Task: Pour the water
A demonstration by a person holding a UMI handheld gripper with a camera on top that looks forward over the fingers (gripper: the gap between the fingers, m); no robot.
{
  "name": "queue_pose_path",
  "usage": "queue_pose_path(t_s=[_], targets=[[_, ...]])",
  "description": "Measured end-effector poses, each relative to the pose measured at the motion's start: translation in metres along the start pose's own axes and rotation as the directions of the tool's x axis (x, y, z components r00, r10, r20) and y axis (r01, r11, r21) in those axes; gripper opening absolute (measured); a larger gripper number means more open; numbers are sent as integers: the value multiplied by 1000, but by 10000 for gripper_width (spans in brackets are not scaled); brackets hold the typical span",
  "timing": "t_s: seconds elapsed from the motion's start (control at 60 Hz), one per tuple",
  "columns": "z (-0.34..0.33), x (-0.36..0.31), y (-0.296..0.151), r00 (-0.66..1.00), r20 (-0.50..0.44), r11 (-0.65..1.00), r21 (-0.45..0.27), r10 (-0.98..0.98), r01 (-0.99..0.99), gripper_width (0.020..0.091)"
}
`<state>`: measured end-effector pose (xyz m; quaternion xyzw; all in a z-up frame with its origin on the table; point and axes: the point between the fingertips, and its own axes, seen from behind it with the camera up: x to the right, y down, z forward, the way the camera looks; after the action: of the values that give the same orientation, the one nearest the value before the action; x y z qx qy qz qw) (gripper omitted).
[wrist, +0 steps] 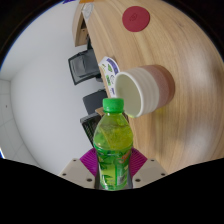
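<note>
A green plastic bottle [112, 138] with a green cap stands between my fingers, and both magenta pads [86, 160] press on its lower body. My gripper [112, 170] is shut on the bottle, which rises upright toward a white paper cup [143, 88]. The cup lies beyond the bottle's cap on the wooden table [185, 55], its open mouth turned toward me. The bottle's base is hidden below my fingers.
A red round coaster [136, 17] rests on the far part of the wooden table. A black chair [85, 68] stands off the table's edge, over a pale floor [40, 90]. A small labelled card [109, 69] sits by the cup at the table's edge.
</note>
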<state>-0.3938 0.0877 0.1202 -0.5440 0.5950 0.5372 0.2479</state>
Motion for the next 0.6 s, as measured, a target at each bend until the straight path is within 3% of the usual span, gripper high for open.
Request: queue_pose_path(t_s=[0.117, 0.25, 0.417, 0.6], targets=[[-9, -6, 0, 994, -23, 995, 2, -103, 103, 371], [-32, -36, -10, 881, -55, 882, 23, -470, 471, 395], [-66, -91, -38, 447, -148, 449, 23, -882, 893, 397], [-88, -138, -110, -89, -347, -87, -22, -934, 996, 399]])
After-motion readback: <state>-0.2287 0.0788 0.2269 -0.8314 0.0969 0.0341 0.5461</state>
